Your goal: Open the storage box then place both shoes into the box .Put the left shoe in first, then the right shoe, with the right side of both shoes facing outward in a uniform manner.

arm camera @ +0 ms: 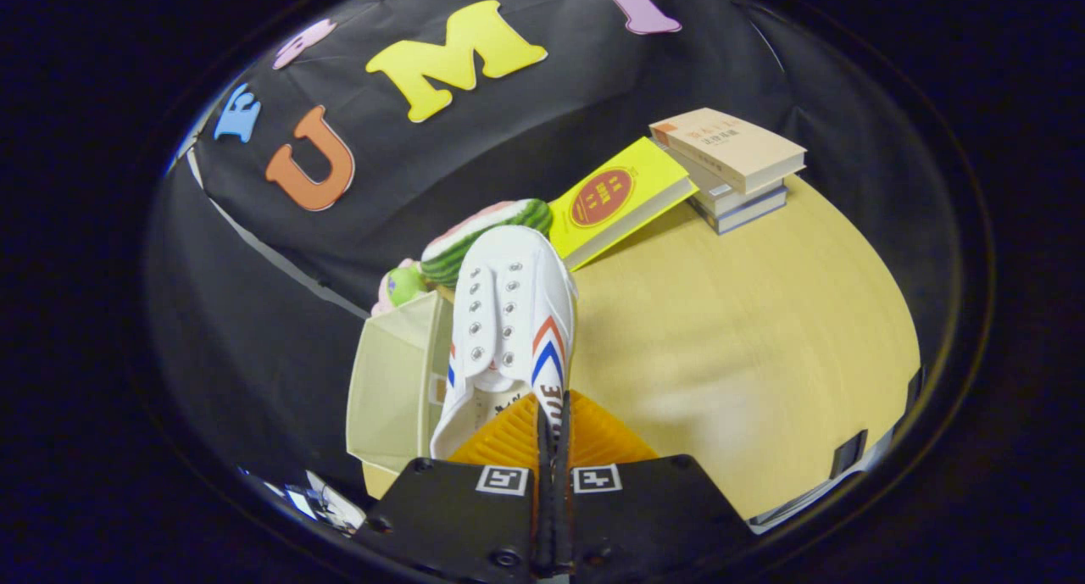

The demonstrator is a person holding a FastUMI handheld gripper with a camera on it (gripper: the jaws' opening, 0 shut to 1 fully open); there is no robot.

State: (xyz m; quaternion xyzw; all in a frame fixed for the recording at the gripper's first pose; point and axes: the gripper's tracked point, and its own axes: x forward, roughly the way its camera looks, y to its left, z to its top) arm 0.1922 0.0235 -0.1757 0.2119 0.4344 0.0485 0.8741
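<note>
White shoe [509,313] pinched at its heel edge by nearly closed jaws, above storage box [390,389]

1. A yellow book [623,201] leans against a stack of books [733,170] on the wooden table [763,338].
2. A watermelon-slice toy [487,232] lies beside a green toy [405,283].

Hand-held gripper [552,414] fingers nearly together, pinching.
</note>
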